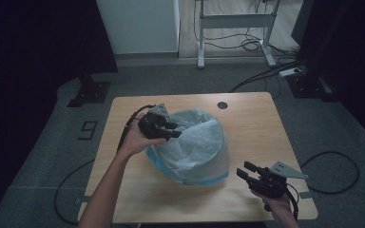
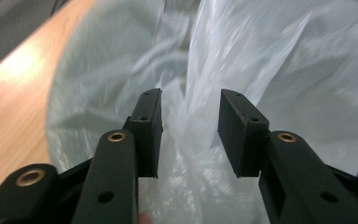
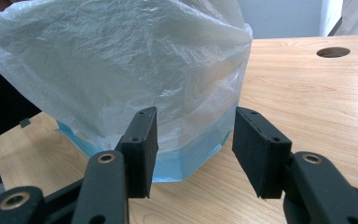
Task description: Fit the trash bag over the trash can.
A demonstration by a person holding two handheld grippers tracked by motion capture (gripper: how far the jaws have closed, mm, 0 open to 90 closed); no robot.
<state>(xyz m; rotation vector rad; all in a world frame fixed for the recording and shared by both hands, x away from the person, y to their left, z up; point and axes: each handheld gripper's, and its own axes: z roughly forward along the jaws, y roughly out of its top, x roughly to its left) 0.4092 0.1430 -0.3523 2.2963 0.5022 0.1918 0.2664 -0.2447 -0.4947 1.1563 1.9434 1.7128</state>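
High view: a blue bin [image 1: 204, 179] draped in a pale plastic liner [image 1: 195, 142] stands near the middle of the table [image 1: 252, 123], slightly toward its near edge. The left gripper [image 1: 173, 130] sits at the liner's far-left rim, much nearer than the right gripper [image 1: 242, 172], which hangs well apart by the near right corner. In the left gripper view a fold of film rises between the half-spread jaws (whether the pads press it I cannot tell). The right jaws stand apart around nothing, aimed level at the bin's lower wall. Any pull on the rim should go outward and down; the table's far and right edges leave open room.
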